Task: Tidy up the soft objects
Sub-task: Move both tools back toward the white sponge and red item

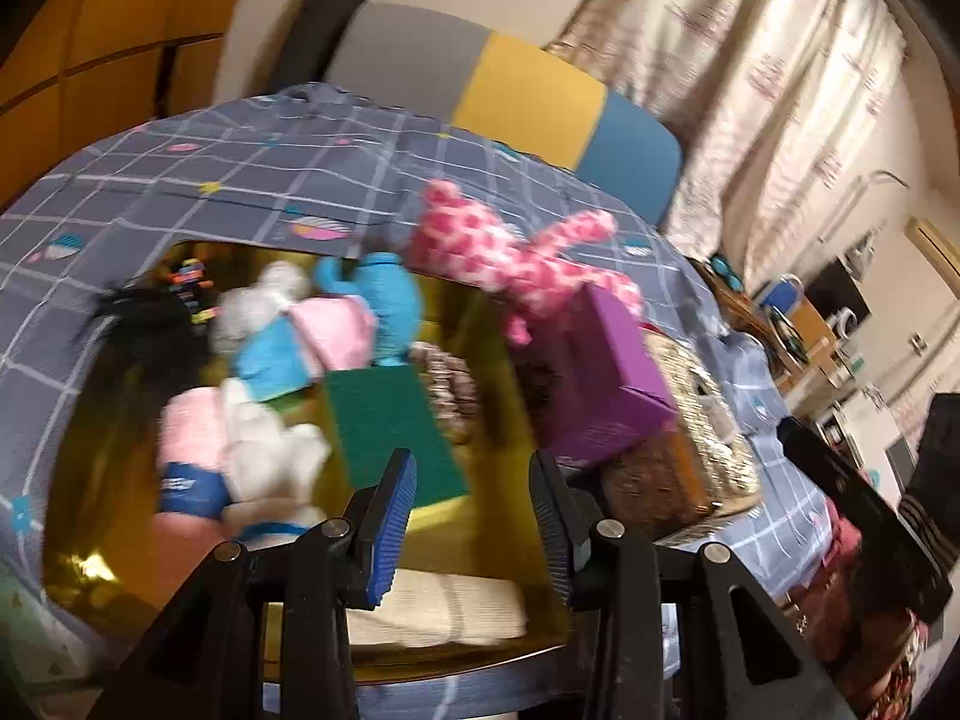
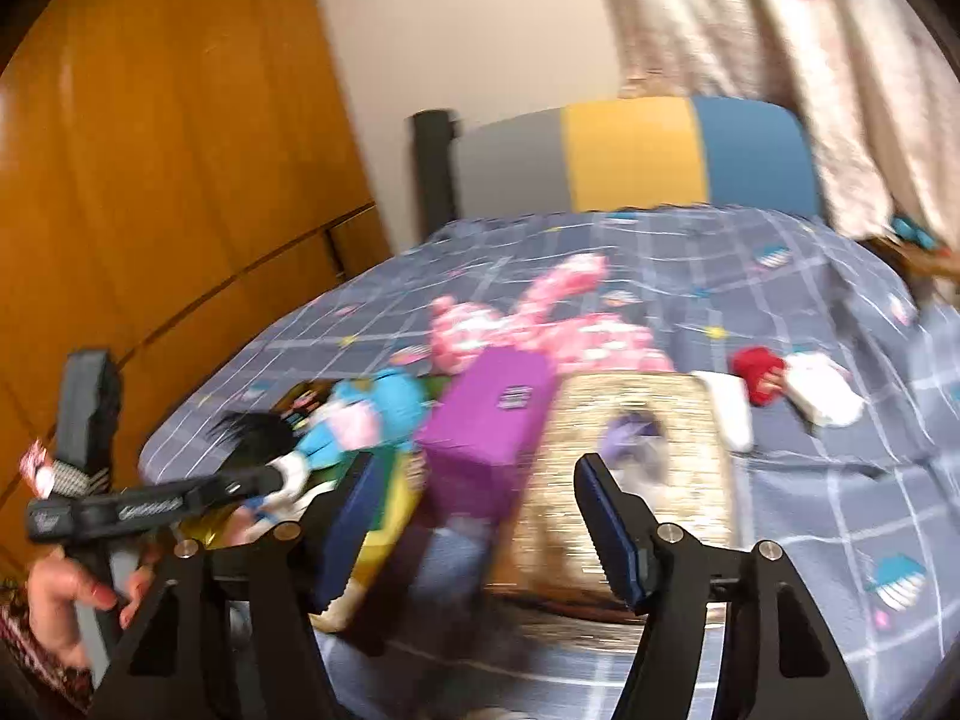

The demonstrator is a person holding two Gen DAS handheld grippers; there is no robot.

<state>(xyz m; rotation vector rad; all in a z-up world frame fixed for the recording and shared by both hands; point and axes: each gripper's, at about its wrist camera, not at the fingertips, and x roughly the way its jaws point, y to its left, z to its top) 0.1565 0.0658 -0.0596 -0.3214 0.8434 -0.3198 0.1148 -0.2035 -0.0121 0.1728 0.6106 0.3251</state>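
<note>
Hanging just above the near end of the gold tray, the left claw stands released, its ribbed pads apart with nothing between them. Under it lies a folded cream cloth; a little farther in, a green sponge lies flat, with a pink-and-white soft toy to its left. Beyond those sit a pink, white and light-blue cloth bundle and a blue plush toy, and at the tray's far left something black and hairy — too blurred to name.

The right claw is also released and holds nothing; its pads are spread in front of a woven straw basket. A purple box leans against the basket's left side. Behind both, a pink spotted plush toy sprawls on the bed, whose cover is grey-blue with a grid. To the right of the basket, on the cover, lie a small red thing and a white cloth — near each other, though contact is unclear. At the left edge, the person's left hand grips the other tool's handle. Farthest off stand the grey, yellow and blue headboard, a curtain and a wooden wardrobe.
</note>
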